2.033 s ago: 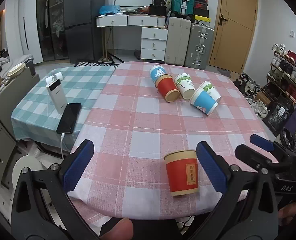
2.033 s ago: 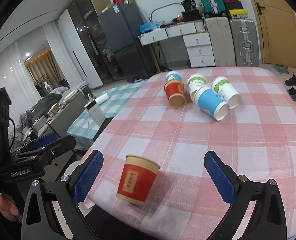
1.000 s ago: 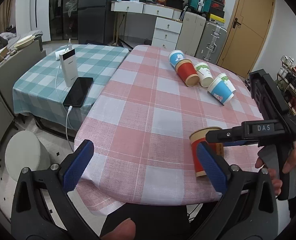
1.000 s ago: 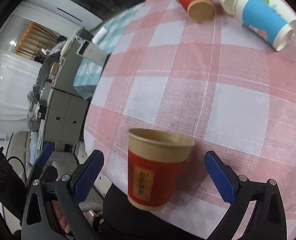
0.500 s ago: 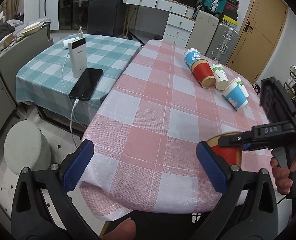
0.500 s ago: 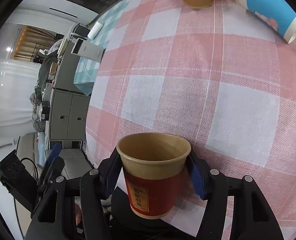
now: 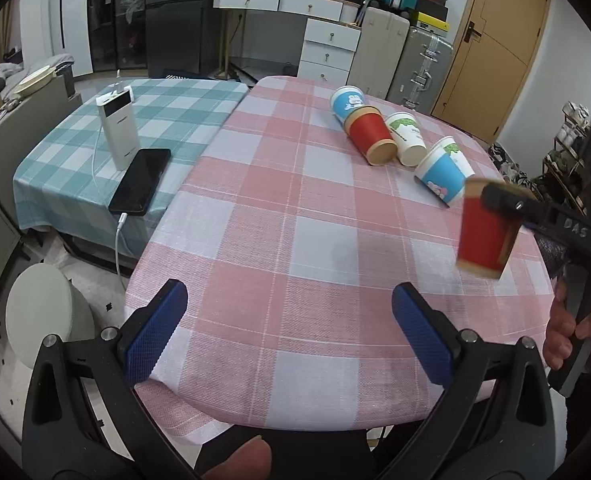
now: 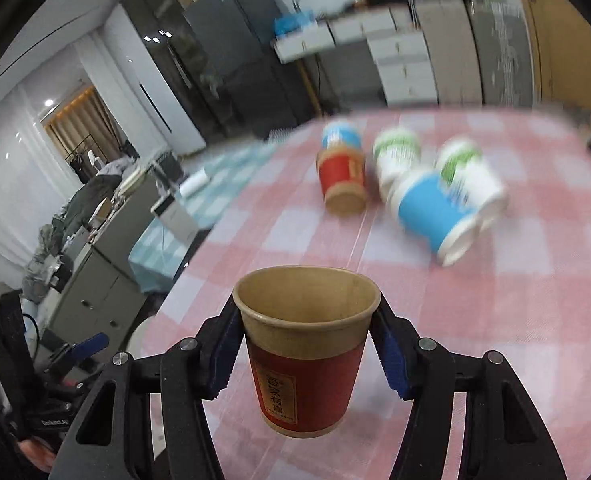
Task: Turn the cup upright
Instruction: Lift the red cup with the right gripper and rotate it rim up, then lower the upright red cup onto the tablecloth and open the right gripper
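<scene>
My right gripper [image 8: 307, 356] is shut on a red paper cup [image 8: 305, 364] with a brown rim, holding it upright, mouth up, above the pink checked tablecloth [image 8: 495, 320]. In the left wrist view the same cup [image 7: 485, 228] hangs at the right, clear of the cloth, with the right gripper's black finger across its rim. My left gripper [image 7: 291, 334] is open and empty over the near edge of the table [image 7: 275, 220]. Several paper cups lie on their sides at the far end: a red one [image 7: 371, 136], a blue one [image 7: 443, 174] and white ones [image 7: 407, 136].
A teal checked table [image 7: 75, 148] stands to the left with a white power bank [image 7: 118, 132] and a black phone [image 7: 140, 186]. A round stool [image 7: 43, 316] sits on the floor by it. Suitcases, drawers and a door stand behind the table.
My right gripper closed on the red cup and has lifted it off the table, tilting level so the far cups come into view. The left gripper stays open and has shifted slightly.
</scene>
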### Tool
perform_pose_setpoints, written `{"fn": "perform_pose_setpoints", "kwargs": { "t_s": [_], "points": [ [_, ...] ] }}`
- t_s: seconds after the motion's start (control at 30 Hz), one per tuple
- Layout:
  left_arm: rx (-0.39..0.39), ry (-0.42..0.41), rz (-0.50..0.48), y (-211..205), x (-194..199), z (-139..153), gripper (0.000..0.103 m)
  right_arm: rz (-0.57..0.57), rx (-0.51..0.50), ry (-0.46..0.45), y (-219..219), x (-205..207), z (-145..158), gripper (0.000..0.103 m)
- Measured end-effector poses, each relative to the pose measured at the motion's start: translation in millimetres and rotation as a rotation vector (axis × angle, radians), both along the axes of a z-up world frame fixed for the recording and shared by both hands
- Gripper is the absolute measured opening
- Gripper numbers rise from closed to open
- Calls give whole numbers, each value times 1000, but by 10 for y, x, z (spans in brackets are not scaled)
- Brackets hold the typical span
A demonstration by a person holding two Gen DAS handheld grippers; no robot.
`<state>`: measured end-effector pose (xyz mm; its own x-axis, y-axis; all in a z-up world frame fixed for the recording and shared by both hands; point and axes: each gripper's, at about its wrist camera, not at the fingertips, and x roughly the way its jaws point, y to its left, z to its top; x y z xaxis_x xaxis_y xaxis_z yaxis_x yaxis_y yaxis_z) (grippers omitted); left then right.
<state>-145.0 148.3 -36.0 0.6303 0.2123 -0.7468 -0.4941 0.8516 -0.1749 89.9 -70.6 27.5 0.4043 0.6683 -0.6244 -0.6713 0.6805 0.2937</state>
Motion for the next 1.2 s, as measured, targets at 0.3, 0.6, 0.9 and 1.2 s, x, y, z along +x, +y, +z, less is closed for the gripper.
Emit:
{"fn": "perform_pose_setpoints", "kwargs": {
  "t_s": [0.3,0.6,0.9,1.2],
  "points": [
    [-8,28,-52,-165,193,-27,102,-103,-24,-64,-241,-236,-403,62],
    [-17,34,-85,-279,260,-51,102,-140,-124,-148,-120,-349,-608,62],
    [-50,50,-88,-257,240,-138,102,-121,-135,-161,-200,-646,-735,66],
    [-54,48,-90,-283,258,-149,102,-126,-155,-35,-329,-610,-831,96]
  ]
}}
